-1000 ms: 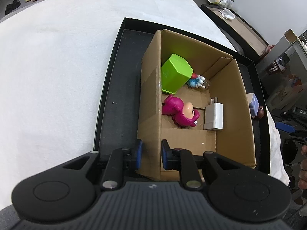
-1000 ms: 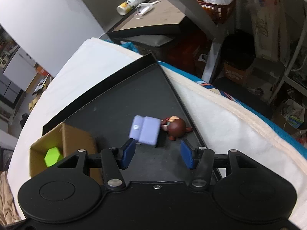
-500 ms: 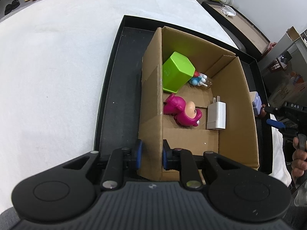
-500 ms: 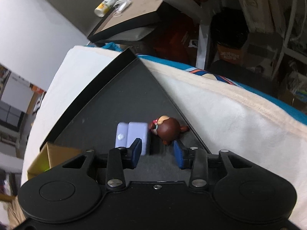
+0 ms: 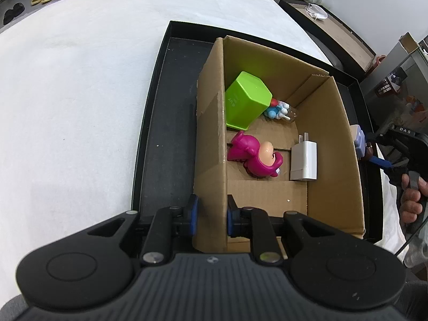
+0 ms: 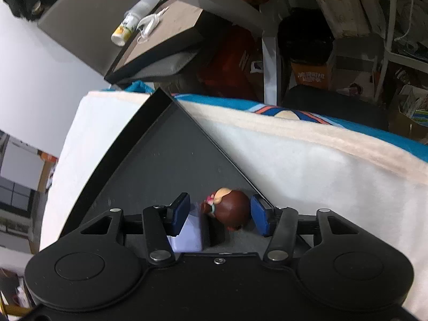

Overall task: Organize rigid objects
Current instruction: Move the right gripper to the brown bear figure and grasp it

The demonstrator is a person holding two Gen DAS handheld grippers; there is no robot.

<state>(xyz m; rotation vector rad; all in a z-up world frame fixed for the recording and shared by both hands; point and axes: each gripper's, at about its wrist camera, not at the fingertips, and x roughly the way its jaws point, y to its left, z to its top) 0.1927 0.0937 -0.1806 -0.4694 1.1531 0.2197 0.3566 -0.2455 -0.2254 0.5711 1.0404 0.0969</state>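
Note:
My left gripper (image 5: pixel 210 215) is shut on the near left wall of an open cardboard box (image 5: pixel 331 139) that stands in a black tray (image 5: pixel 165 144). The box holds a green cup (image 5: pixel 246 99) on its side, a small blue-and-white toy (image 5: pixel 278 111), a magenta figure (image 5: pixel 256 159) and a white charger (image 5: pixel 304 161). My right gripper (image 6: pixel 220 215) is open low over the tray (image 6: pixel 165 160), its fingers either side of a brown-haired doll (image 6: pixel 231 210). A lavender block (image 6: pixel 187 234) lies under its left finger (image 6: pixel 179 214). Both also show beyond the box in the left wrist view.
The tray lies on a white cloth (image 5: pixel 75 85). Its right rim (image 6: pixel 230 160) runs close by the doll. Beyond the table edge stand a low brown table with a cup (image 6: pixel 125 28) and cluttered shelves and boxes (image 6: pixel 347 53).
My right gripper has moved forward and down, so the doll now sits between its fingers and the lavender block is partly under it. My left gripper has kept its hold on the box wall.

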